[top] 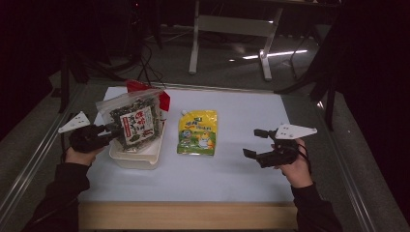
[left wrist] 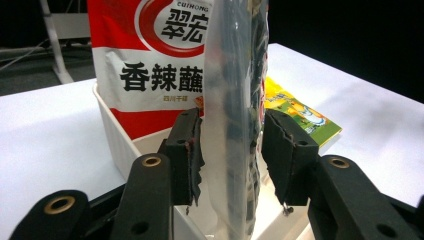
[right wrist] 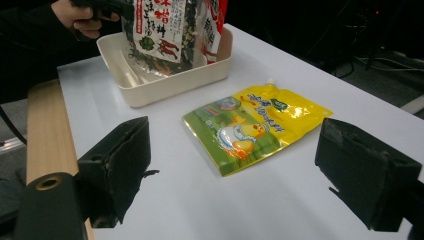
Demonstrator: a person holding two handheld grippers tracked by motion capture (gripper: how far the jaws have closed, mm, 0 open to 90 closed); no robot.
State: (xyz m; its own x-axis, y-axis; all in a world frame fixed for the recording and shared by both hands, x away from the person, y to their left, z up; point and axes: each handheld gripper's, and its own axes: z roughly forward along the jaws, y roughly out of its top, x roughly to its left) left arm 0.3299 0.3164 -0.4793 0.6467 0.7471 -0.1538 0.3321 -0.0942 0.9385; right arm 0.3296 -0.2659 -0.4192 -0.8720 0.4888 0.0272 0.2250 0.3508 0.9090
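One clear snack bag point(left wrist: 235, 125) upright between left claw point(left wrist: 232, 150) pads, ungripped.

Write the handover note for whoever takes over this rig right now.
Left gripper: jaws either side of the clear seaweed snack bag, which stands in the white bin; pads look just off the film, so treat it as released.
Right gripper: open, empty, hovering over the table right of the yellow spout pouch.
Red bag: already standing in the bin behind the snack bag.
Done: two bags in the bin.
Left, probably: back the left gripper off, then pick up the yellow pouch, lying flat on the white table, and bin it.
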